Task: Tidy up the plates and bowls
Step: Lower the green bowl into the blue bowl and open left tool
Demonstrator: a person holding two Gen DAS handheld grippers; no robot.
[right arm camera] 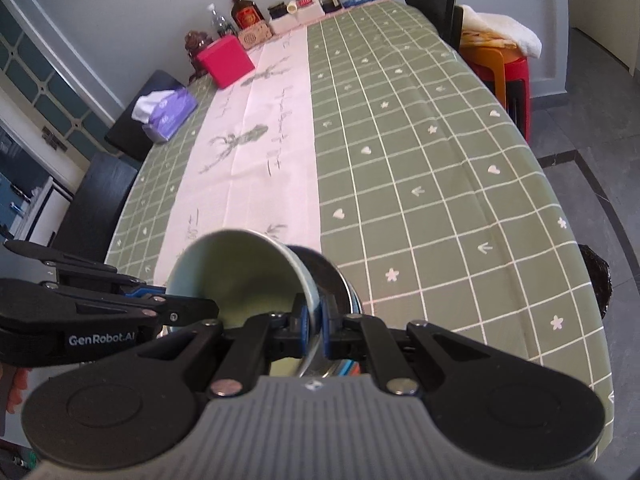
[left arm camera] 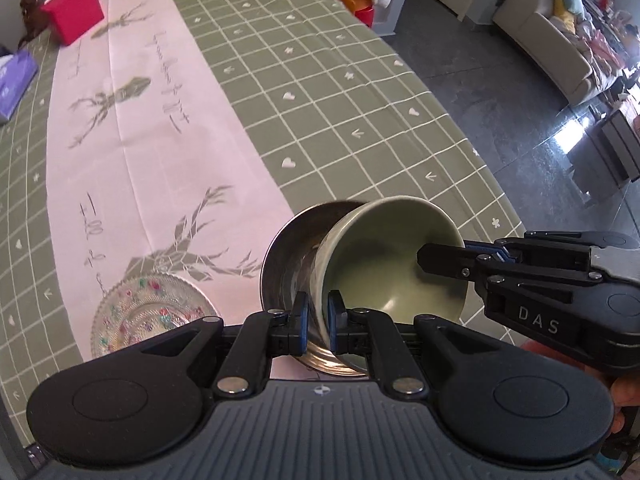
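- Left wrist view: the left gripper (left arm camera: 318,312) has its fingers drawn close together, clamped on walls at the near edge of two nested bowls; one blue pad sits against the steel bowl (left arm camera: 286,268), the other inside the green ceramic bowl (left arm camera: 384,264).
- The green bowl is tilted, its mouth facing near and right, and lies partly inside the steel bowl, which stands to its left.
- The right gripper (left arm camera: 430,262) comes in from the right, one finger reaching into the green bowl over its right rim; whether it pinches the rim cannot be told here.
- A patterned glass plate (left arm camera: 148,316) lies on the pink runner (left arm camera: 160,140), just left of the steel bowl, near the table's near edge.
- A red box (left arm camera: 74,12) sits far left on the green checked tablecloth (left arm camera: 320,92).
- Right wrist view: the right gripper (right arm camera: 316,320) is nearly closed, its pads pinching the green ceramic bowl (right arm camera: 240,276) at its right rim.
- The steel bowl (right arm camera: 332,276) shows behind and right of the green one, touching it.
- The left gripper (right arm camera: 200,308) enters from the left, its finger tips at the green bowl's left rim.
- A purple tissue box (right arm camera: 170,114) and a bottle (right arm camera: 244,8) stand at the far left.
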